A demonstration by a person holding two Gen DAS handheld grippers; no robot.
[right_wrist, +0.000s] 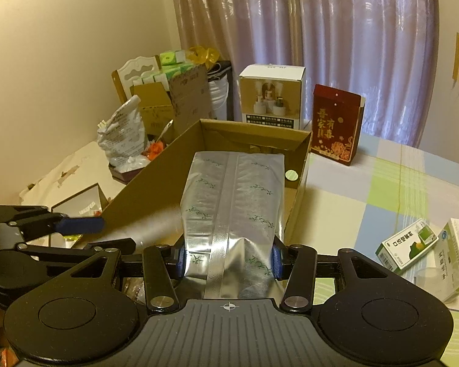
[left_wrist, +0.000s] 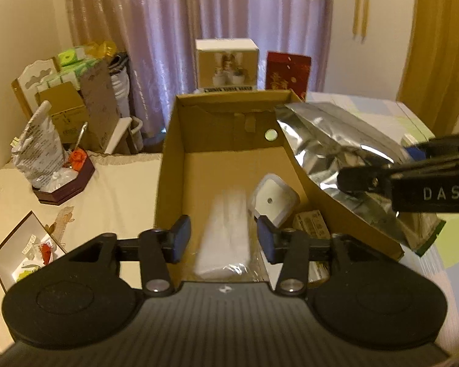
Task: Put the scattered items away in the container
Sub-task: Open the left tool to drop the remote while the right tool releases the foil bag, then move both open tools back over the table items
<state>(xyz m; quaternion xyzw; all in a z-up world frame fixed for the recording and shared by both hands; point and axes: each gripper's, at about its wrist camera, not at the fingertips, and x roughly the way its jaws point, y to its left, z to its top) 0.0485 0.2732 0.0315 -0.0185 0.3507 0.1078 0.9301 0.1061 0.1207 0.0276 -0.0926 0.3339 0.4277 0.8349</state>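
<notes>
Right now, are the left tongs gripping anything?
No, the left tongs stand open over the brown cardboard box, their blue pads clear of the blurred white packet below.

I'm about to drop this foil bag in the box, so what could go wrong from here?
1. The foil bag, pinched at one end by the right gripper, lies across the box wall; released now, it may slide outside.
2. It could land on the white packet and white device already inside.
3. The open left gripper hovers in the box, in the bag's path.
</notes>
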